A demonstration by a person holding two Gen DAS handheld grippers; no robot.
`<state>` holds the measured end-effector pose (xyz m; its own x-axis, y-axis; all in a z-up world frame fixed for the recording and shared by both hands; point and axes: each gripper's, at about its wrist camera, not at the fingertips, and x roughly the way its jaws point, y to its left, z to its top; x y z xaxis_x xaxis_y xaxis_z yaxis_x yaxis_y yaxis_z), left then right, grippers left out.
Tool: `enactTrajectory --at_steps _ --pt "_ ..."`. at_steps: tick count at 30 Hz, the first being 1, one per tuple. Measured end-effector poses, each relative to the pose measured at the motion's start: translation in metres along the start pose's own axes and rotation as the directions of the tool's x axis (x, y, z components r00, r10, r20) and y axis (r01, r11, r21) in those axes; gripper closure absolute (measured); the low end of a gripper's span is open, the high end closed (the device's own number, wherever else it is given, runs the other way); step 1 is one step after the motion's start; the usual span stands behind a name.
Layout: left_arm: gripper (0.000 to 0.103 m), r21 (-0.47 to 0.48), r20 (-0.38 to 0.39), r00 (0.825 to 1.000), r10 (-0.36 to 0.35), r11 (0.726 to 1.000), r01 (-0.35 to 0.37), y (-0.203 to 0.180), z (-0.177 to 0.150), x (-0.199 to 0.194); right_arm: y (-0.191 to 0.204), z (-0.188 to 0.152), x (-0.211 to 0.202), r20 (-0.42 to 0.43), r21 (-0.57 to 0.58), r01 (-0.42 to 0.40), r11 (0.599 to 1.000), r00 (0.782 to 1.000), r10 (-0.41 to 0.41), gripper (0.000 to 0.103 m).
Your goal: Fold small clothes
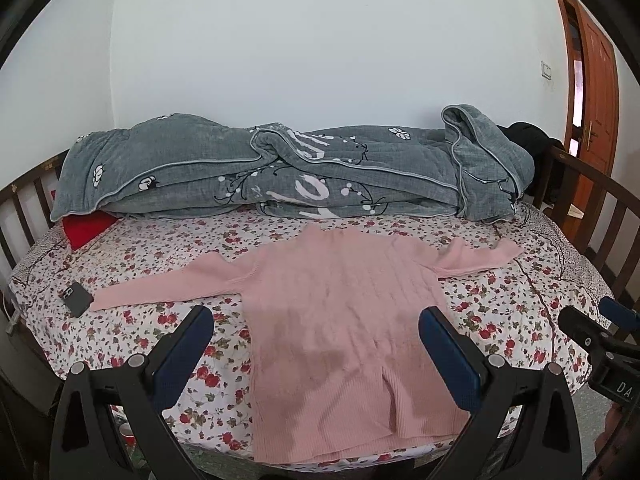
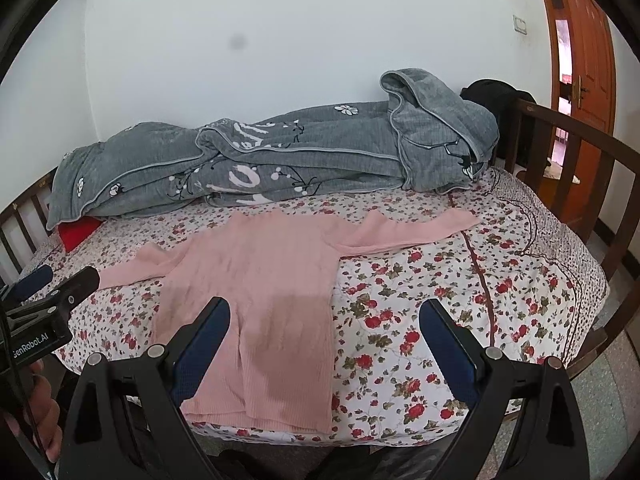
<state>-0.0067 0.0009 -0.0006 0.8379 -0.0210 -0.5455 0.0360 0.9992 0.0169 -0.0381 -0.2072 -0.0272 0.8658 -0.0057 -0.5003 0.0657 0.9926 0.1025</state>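
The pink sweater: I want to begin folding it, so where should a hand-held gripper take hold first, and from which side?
Probably the end of the sleeve nearest the phone. The pink sweater lies flat with both sleeves spread out, and that sleeve cuff is a free, thin edge. Bring the open left hand-held gripper in low from the left side, pinch the cuff, then carry it across the body.

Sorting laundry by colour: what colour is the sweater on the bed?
Plain pale pink sweater, clearest in the left wrist view.
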Motion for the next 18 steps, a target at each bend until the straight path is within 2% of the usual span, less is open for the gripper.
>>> enactTrajectory --at_steps 18 --pt "0.0 -0.012 -0.006 1.0 -0.007 1.0 0.007 -0.0002 0.0004 -0.0014 0.0077 -0.0017 -0.0027 0.004 -0.012 0.0 1.0 1.0 0.0 0.009"
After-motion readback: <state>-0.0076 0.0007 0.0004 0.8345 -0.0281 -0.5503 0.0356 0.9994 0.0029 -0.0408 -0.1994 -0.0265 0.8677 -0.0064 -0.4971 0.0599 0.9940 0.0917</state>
